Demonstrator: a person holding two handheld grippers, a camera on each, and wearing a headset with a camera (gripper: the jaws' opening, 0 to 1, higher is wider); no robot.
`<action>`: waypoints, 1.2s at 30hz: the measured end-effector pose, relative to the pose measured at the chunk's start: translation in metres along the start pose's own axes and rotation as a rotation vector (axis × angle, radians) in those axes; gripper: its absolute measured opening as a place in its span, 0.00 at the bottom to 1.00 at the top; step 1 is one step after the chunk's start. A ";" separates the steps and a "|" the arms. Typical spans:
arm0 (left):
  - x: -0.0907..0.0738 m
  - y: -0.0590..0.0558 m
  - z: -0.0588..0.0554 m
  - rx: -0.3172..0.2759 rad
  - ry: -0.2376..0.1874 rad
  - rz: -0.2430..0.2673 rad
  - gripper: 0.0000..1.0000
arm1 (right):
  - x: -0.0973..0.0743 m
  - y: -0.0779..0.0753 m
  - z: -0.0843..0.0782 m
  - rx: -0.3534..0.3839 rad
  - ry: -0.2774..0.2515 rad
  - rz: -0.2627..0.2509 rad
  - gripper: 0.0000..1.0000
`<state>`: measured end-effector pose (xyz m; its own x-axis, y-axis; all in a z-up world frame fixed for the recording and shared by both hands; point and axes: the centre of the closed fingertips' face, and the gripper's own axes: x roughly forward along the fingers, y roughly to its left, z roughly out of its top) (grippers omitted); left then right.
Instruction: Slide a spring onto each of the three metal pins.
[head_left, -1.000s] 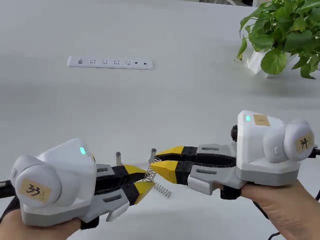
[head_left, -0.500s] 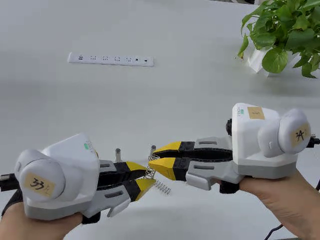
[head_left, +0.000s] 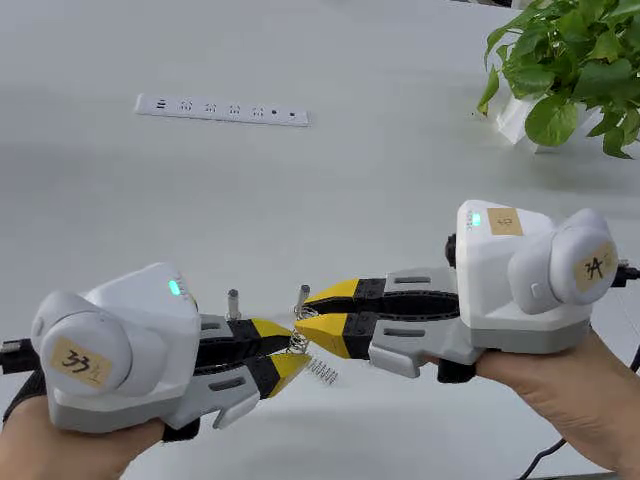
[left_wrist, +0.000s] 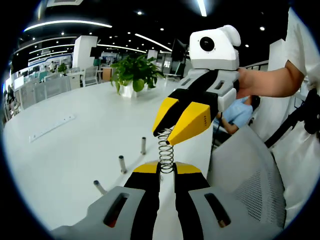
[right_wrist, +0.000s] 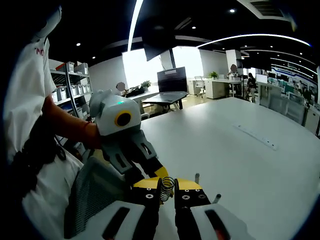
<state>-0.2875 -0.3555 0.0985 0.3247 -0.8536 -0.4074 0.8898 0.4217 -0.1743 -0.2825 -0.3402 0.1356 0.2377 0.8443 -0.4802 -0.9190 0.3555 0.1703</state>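
A small steel spring (head_left: 297, 337) hangs in the air between the two grippers' yellow tips. My left gripper (head_left: 291, 351) is shut on its lower end, and in the left gripper view the spring (left_wrist: 166, 150) stands up from its jaws. My right gripper (head_left: 302, 314) is shut on the other end; in its own view the spring (right_wrist: 166, 188) sits between the jaws. A second spring (head_left: 320, 369) lies on the table under the tips. Three short metal pins (left_wrist: 143, 145) (left_wrist: 122, 163) (left_wrist: 99, 187) stand upright on the table; two pins (head_left: 233, 301) (head_left: 303, 295) rise just behind the grippers.
A white power strip (head_left: 221, 109) lies far back on the white table (head_left: 380, 200). A potted green plant (head_left: 565, 70) stands at the back right. A grey mesh chair back (left_wrist: 245, 175) and the person's white shirt are close behind the hands.
Both grippers stay tip to tip with the spring between them. They have edged slightly closer together, and the spring looks a little more squeezed.
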 end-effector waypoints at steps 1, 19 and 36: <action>0.000 0.000 0.000 0.001 -0.001 0.000 0.07 | 0.000 0.000 0.000 -0.008 0.008 0.004 0.06; 0.001 -0.004 0.001 0.051 0.000 -0.016 0.06 | -0.005 0.010 0.001 -0.192 0.226 0.186 0.17; 0.003 -0.007 0.002 0.081 -0.004 -0.032 0.06 | -0.001 0.016 -0.018 -0.447 0.540 0.387 0.13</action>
<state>-0.2926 -0.3617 0.1001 0.2963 -0.8675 -0.3995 0.9228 0.3679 -0.1146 -0.3031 -0.3426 0.1228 -0.2039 0.5234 -0.8274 -0.9713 -0.2142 0.1039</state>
